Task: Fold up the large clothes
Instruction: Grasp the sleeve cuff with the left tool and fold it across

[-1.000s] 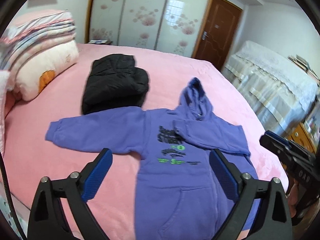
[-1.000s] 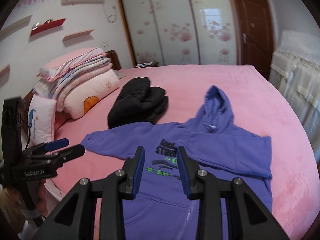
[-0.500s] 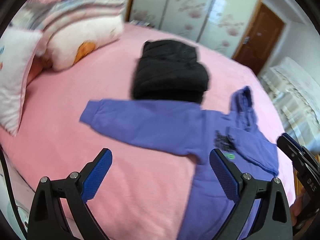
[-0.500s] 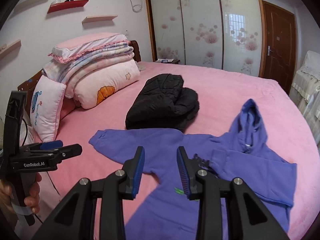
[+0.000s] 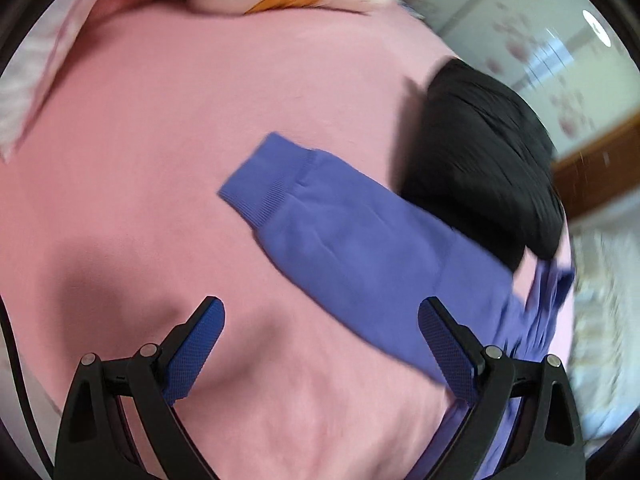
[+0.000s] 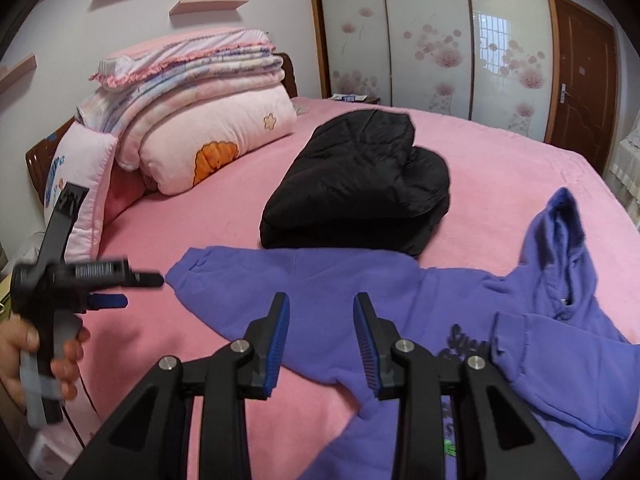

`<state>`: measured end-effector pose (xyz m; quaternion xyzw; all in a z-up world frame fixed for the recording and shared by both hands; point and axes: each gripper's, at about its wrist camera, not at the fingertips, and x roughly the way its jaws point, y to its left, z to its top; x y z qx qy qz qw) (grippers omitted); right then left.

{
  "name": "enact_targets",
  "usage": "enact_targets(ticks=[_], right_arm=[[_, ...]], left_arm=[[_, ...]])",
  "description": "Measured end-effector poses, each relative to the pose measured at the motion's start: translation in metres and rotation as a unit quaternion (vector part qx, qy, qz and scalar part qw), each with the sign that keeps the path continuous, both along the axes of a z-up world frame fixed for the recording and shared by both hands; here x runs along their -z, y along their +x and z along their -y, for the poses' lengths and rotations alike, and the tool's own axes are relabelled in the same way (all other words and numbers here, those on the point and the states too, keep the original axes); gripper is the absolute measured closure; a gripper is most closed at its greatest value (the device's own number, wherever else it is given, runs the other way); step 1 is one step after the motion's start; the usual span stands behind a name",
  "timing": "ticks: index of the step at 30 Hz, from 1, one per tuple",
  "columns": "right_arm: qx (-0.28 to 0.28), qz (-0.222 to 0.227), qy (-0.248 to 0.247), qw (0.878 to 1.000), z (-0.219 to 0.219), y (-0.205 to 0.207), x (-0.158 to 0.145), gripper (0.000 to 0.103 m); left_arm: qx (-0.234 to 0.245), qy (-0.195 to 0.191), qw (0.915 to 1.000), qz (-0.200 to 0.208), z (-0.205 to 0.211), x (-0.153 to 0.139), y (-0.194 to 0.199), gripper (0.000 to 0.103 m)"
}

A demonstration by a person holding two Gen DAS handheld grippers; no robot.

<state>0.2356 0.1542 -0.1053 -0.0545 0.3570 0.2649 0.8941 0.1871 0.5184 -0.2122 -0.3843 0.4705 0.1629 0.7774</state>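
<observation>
A purple hoodie point(image 6: 400, 292) lies face up on the pink bed point(image 6: 500, 168), one sleeve folded over its chest and the other stretched out to the left. That sleeve's ribbed cuff point(image 5: 260, 184) lies just ahead of my left gripper point(image 5: 320, 320), which stands wide open above the bed with nothing in it. In the right wrist view the left gripper point(image 6: 140, 290) hovers right beside the cuff point(image 6: 188, 268), held by a hand. My right gripper point(image 6: 322, 320) hangs over the sleeve's middle, jaws partly apart and empty.
A folded black puffer jacket point(image 6: 360, 184) lies right behind the stretched sleeve. Stacked quilts and pillows point(image 6: 208, 120) fill the bed's head at the left. Wardrobe doors point(image 6: 432, 32) and a brown door point(image 6: 580, 80) stand behind.
Both grippers have swung left and lower toward the stretched sleeve. The left one has rolled and closed in on the cuff. Neither gripper's opening has changed.
</observation>
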Motion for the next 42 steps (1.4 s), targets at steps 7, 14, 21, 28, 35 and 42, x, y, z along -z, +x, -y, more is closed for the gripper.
enact_targets(ticks=[7,14,21,28,35,42], right_arm=[[-0.014,-0.029,-0.003,0.999,-0.015,0.016,0.041,0.07],[-0.007,-0.045,-0.013,0.999,-0.008,0.023,0.064,0.07],[0.013,-0.065,-0.003,0.998,0.016,0.022,0.071,0.07],[0.054,-0.051,0.023,0.997,0.077,-0.01,0.051,0.07],[0.146,-0.056,0.066,0.985,0.18,-0.046,0.037,0.07],[0.239,-0.038,0.056,0.969,0.268,-0.066,0.03,0.07]], left_arm=[[-0.073,-0.042,0.9958,-0.036,-0.047,0.057,0.03,0.011],[-0.049,0.018,0.9951,-0.084,-0.028,0.082,0.065,0.036],[0.002,0.132,0.9901,-0.047,0.024,0.045,0.084,0.09],[0.068,0.166,0.9797,0.089,0.138,-0.063,0.055,0.091],[0.234,0.165,0.9406,0.183,0.32,-0.125,0.044,0.091],[0.368,0.163,0.9077,0.12,0.477,-0.052,0.054,0.071]])
